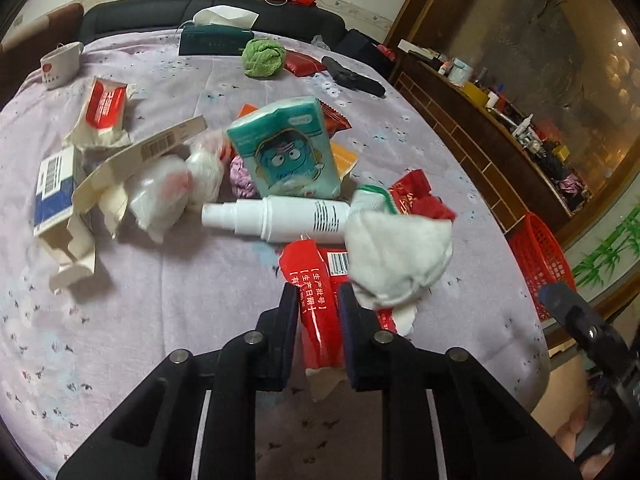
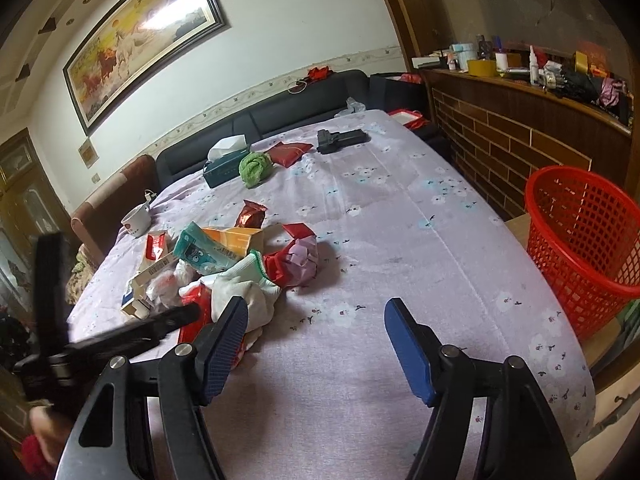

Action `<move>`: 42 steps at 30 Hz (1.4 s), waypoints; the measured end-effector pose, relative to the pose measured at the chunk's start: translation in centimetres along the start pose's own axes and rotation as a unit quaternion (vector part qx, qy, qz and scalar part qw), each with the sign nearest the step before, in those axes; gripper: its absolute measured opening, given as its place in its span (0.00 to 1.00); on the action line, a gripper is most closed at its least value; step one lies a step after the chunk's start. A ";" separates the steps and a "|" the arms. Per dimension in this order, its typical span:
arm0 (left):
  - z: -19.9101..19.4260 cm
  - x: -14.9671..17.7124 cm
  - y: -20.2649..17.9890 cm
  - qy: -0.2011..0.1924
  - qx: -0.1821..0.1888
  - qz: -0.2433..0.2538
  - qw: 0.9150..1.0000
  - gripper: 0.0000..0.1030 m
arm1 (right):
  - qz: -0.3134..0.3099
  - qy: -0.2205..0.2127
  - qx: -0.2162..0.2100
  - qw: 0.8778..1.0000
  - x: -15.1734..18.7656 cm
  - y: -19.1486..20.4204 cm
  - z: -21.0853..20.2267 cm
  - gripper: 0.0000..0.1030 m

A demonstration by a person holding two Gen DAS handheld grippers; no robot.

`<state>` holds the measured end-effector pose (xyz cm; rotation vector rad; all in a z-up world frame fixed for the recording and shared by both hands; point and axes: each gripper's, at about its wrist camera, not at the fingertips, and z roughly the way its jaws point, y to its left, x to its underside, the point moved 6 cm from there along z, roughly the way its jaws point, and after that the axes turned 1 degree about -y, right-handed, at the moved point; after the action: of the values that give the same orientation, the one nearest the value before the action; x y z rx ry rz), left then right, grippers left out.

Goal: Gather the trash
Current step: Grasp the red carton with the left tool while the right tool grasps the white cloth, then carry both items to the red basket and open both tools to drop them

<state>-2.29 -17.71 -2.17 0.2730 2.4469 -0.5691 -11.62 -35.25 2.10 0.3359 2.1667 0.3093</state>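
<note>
Left wrist view: left gripper [image 1: 318, 316] is clenched on a red wrapper [image 1: 316, 300] at the near edge of the trash pile. A white crumpled cloth [image 1: 394, 260] overlaps the wrapper's right side and touches the right finger. Risk: lifting may drag the cloth along and drop it off the edge, or the glossy wrapper may slide out of the pinch. A white spray bottle [image 1: 276, 218] lies just behind and could roll if bumped. Surface is a counter [image 1: 180, 300] under a lilac floral cloth that could snag or bunch.

Right wrist view: right gripper [image 2: 316, 340] stands released, nothing between its fingers [image 2: 408, 344], hovering over bare cloth beside the pile. The red basket [image 2: 580, 248] sits off the counter's right edge, well apart from the pile; a long carry risks a drop. Room: dark sofa [image 2: 304, 100], framed painting [image 2: 140, 40], cluttered wooden shelf [image 2: 520, 76].
</note>
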 end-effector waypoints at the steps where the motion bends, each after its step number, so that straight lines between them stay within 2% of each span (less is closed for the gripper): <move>1: -0.4 0.2 0.1 -0.006 0.001 0.002 1.000 0.18 | -0.001 0.003 -0.006 1.000 0.0 0.1 0.1 0.73; 5: -1.5 0.7 0.9 -0.019 -0.012 0.010 1.000 0.17 | -0.007 0.036 -0.046 0.998 0.1 1.8 1.7 0.73; 10: -2.7 1.6 1.9 -0.025 -0.026 0.010 0.999 0.17 | -0.020 0.101 -0.092 0.990 1.5 5.8 5.3 0.73; 12: -3.0 1.9 2.3 -0.027 -0.029 0.011 0.999 0.17 | -0.033 0.114 -0.097 0.988 2.0 7.4 6.3 0.73; 16: -3.3 2.3 3.1 -0.027 -0.021 -0.001 0.999 0.17 | -0.083 0.104 -0.085 0.987 2.5 10.4 7.2 0.72; 18: -3.4 2.3 3.5 -0.027 -0.020 -0.004 0.999 0.17 | -0.102 0.111 -0.074 0.986 2.9 11.5 8.4 0.61; 20: -3.5 2.5 3.7 -0.028 -0.017 -0.004 0.999 0.17 | -0.096 0.133 -0.068 0.984 3.3 11.3 9.8 0.31; 21: -3.6 2.6 3.6 -0.028 -0.017 -0.003 0.999 0.17 | -0.082 0.141 -0.077 0.984 3.4 11.0 10.1 0.27; 26: -3.7 2.5 3.0 -0.033 -0.016 0.006 0.999 0.16 | -0.044 0.124 -0.107 0.986 2.7 9.4 8.9 0.17; 36: -5.8 1.3 0.9 -0.059 -0.023 0.036 0.997 0.16 | -0.016 0.079 -0.133 0.988 0.8 7.2 4.1 0.17; 42: -6.5 -0.1 -2.9 -0.067 -0.011 0.080 0.995 0.16 | 0.010 0.042 -0.125 0.991 -1.0 4.2 1.3 0.17</move>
<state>-6.46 -17.33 3.60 0.4043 2.2772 -0.4738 -9.46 -31.55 3.58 0.2047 2.1760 0.6095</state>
